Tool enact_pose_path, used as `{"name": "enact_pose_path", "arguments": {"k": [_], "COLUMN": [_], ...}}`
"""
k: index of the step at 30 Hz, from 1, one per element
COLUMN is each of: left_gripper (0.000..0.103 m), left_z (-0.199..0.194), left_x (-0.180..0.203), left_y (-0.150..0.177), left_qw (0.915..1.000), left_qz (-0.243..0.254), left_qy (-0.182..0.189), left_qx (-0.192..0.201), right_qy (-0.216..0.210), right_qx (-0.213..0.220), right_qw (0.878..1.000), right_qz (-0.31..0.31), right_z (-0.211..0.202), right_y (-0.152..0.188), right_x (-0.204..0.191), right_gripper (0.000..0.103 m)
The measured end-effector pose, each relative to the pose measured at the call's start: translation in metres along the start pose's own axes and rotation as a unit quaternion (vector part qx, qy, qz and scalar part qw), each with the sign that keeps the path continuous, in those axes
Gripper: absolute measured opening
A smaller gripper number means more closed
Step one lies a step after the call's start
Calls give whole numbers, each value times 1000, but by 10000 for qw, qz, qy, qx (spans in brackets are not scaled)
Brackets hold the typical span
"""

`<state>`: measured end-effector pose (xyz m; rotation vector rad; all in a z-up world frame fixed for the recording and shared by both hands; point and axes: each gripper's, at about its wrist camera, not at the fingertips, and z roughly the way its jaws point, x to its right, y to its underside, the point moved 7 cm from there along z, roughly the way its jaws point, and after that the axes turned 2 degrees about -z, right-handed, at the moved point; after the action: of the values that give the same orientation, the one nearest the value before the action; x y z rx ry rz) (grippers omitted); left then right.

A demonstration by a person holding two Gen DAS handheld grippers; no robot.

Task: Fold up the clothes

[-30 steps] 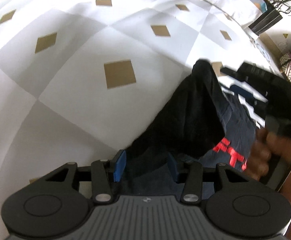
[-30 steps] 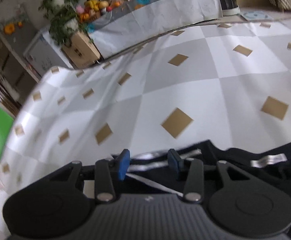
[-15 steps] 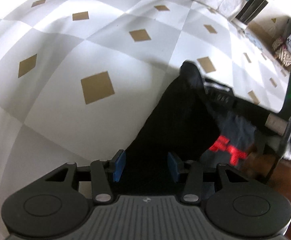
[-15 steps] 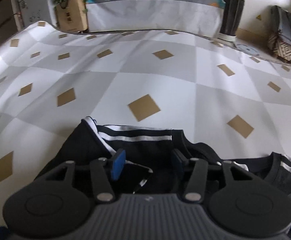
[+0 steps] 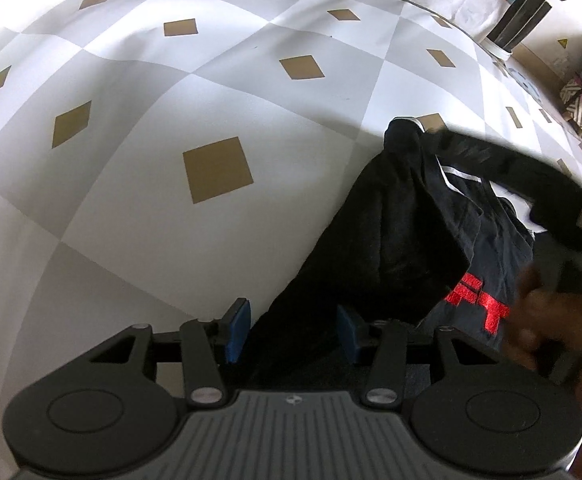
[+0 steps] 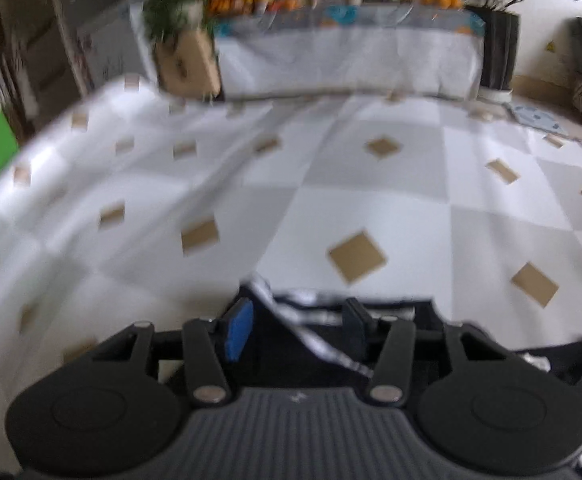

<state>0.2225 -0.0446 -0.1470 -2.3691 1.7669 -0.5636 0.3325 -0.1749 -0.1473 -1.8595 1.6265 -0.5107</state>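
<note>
Nearest us, our left gripper (image 5: pixel 293 330) has its blue pads spread, black cloth between them untouched by either pad. Our right gripper (image 6: pixel 297 330) is likewise parted over a white-striped hem. The black T-shirt (image 5: pixel 403 240), rumpled, with red lettering (image 5: pixel 477 306) at 3 o'clock, lies on the checked tablecloth (image 5: pixel 171 100). A blurred hand (image 5: pixel 547 332) sits at 4 o'clock.

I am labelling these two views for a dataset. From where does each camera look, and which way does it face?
Left wrist: sits on the left gripper, facing along its fingers at the black garment on the checkered cloth; a hand shows at right.
Right wrist: sits on the right gripper, facing the striped sleeve and a far table.
Shared: garment, cloth.
</note>
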Motion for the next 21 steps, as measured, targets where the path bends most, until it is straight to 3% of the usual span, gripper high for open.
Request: {"name": "enact_pose_path", "arguments": {"k": [2, 12, 16, 21], "left_gripper": [46, 48, 48, 48], "left_z": [0, -3, -5, -10], "left_x": [0, 0, -5, -3], "left_y": [1, 10, 10, 4], "left_qw": [10000, 9991, 9993, 9997], "left_qz": [23, 363, 225, 133], "left_qy": [-17, -200, -283, -164], "left_qx": [9, 96, 3, 94], "right_qy": [281, 552, 145, 179], "right_qx": [-214, -43, 59, -46], "right_qw": [9992, 9983, 9983, 9983], "right_qz": [-191, 192, 568, 555], "right_z": [13, 29, 12, -21], "right_y": [10, 10, 3, 2], "right_x": [-3, 1, -1, 4], "right_gripper": [48, 55, 55, 58]}}
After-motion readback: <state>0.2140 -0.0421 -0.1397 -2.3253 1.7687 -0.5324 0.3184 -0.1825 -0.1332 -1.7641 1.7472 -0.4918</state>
